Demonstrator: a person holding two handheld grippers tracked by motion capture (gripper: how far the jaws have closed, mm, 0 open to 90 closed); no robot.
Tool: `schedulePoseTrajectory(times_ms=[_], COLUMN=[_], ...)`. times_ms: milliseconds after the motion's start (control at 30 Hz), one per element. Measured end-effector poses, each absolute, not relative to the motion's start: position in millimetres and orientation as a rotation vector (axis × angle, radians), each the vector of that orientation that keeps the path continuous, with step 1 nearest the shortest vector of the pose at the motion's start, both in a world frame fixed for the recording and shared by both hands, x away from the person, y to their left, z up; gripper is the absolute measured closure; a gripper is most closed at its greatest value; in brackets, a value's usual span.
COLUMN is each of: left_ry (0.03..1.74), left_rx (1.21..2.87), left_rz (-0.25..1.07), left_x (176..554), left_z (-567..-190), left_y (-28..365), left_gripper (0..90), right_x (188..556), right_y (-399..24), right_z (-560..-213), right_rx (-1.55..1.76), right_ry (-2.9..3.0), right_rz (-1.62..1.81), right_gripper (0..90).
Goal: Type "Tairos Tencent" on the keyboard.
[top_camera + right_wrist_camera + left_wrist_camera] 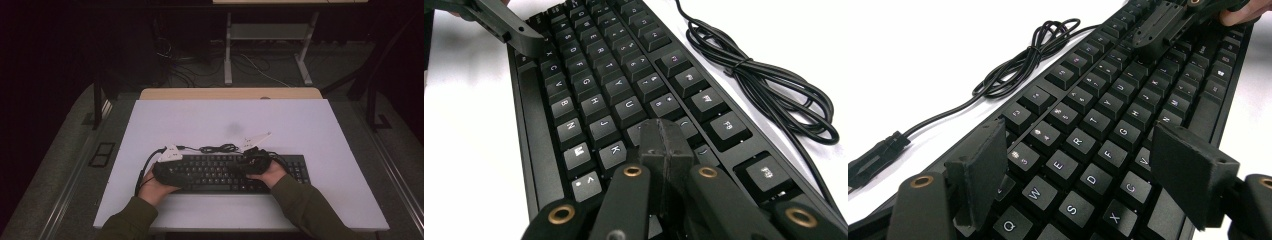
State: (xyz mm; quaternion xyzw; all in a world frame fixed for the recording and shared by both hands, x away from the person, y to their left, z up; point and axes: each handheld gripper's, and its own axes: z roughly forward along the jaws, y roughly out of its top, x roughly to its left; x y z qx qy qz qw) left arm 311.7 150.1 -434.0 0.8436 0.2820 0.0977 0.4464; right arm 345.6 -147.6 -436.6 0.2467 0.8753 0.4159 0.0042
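Black keyboard [1108,125] beneath both: left tool [1083,175] wide over its left-hand keys, right tool [664,145] pressed closed, empty.

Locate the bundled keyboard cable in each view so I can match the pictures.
High view: cable bundle lies on the white table, just behind the keyboard, between the two grippers.
Left gripper view: upper left, beside the keyboard's number-row edge.
Right gripper view: right side, along the function-key row.
Shared landmark: the keyboard's far edge, which the bundle runs beside.
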Motion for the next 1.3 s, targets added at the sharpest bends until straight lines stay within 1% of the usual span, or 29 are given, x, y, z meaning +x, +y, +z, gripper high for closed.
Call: schedulePoseTrajectory(times_ms=[433,900,1000,1267,1300], left_ry=[0.701,0.703,0.704,0.704,0.703], left_rx=[2.089,2.085,2.084,2.085,2.085], left_rz=[0.244,0.249,0.249,0.255,0.256], left_x=[312,312,312,311,311], left_z=[-434,-434,-434,-432,-432], left_y=[150,150,150,151,151], left_gripper=[22.5,22.5,22.5,23.0,23.2], right_x=[347,346,347,349,349], right_y=[-148,-149,-150,-155,-155], right_z=[-439,-433,-431,-428,-428], right_rx=[0.778,0.774,0.775,0.821,0.828], right_ry=[2.747,2.732,2.718,2.673,2.667], right_rz=[1.296,1.321,1.344,1.411,1.418], right_gripper=[89.2,88.9,84.7,64.6,63.1])
